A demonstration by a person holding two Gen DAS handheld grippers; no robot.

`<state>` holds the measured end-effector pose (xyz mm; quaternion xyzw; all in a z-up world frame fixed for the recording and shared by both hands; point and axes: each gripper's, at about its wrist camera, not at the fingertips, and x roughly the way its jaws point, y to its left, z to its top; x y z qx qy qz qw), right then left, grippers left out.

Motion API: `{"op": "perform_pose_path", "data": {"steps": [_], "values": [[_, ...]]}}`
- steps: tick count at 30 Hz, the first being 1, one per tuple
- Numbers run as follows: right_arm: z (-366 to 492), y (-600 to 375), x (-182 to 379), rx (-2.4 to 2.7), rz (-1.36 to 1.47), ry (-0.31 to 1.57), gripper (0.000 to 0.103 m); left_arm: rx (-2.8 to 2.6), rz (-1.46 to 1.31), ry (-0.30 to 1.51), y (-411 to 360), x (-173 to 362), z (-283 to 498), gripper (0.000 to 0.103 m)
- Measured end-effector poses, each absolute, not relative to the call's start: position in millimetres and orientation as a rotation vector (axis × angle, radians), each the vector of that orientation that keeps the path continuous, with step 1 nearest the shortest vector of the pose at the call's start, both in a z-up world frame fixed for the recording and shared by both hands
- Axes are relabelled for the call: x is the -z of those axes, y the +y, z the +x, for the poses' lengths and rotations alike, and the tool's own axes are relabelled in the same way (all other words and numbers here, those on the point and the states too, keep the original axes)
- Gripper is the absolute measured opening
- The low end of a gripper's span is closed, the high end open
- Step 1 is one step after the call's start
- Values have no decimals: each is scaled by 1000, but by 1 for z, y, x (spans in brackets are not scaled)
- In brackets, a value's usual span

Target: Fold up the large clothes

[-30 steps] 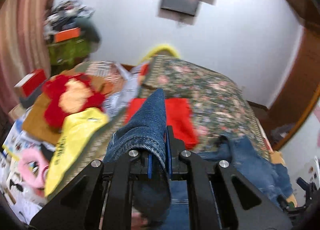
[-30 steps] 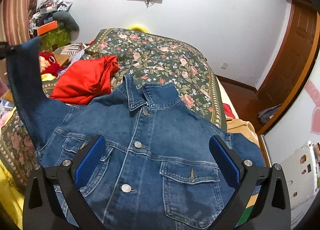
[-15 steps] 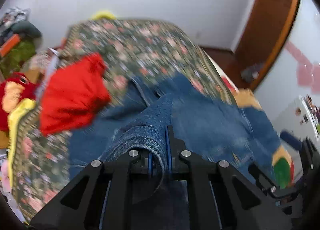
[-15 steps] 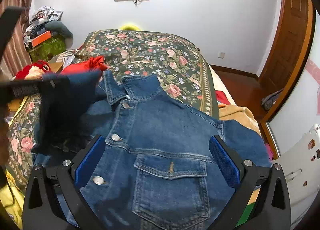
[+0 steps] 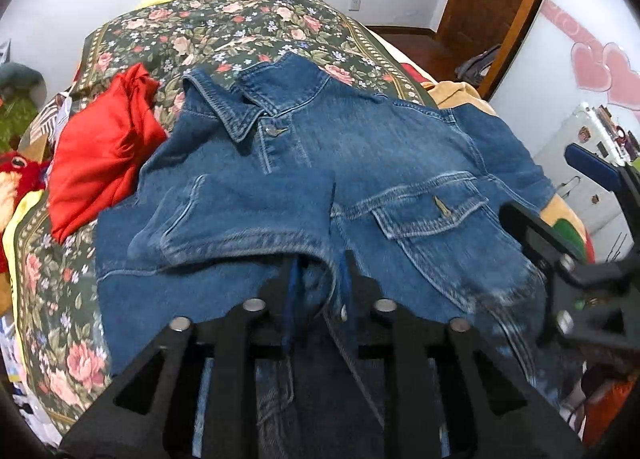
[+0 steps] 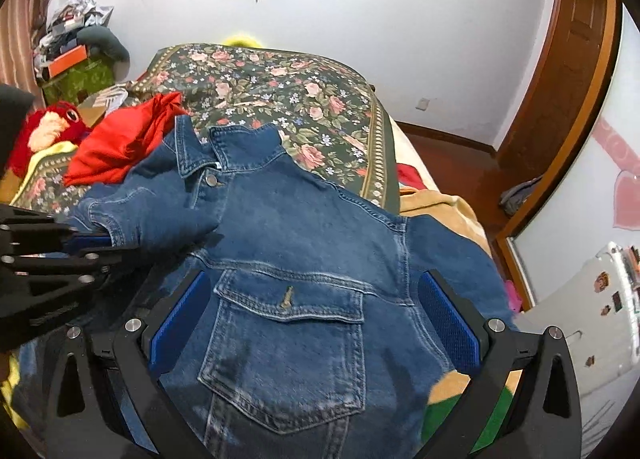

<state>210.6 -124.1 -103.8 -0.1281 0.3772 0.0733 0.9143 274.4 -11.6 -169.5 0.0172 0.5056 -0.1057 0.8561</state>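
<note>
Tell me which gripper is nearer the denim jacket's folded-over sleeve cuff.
Left. The left gripper has the sleeve cuff right at its fingertips, denim between its parted jaws. The right gripper hovers open over the chest pocket, farther off.

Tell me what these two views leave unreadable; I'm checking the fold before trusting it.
- Denim jacket hem: left wrist view, hidden behind the left gripper.
- Sleeve cuff: right wrist view, partly covered by that gripper.
- Jacket's near edge: right wrist view, cut off by the right gripper.
</note>
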Motion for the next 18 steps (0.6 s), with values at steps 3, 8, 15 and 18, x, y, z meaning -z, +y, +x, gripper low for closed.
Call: {"op": "perform_pose_path", "data": {"steps": [3, 8, 15, 18], "values": [[209, -117, 100, -161, -282, 769, 103, 193, 33, 1012, 2, 156, 260, 43], [207, -91, 92, -237, -312, 761, 103, 103, 12, 924, 41, 138, 237, 53], [207, -35, 92, -362, -422, 738, 103, -91, -31, 944, 119, 152, 218, 54], [212, -8, 100, -432, -471, 755, 103, -153, -67, 967, 146, 165, 209, 54]]}}
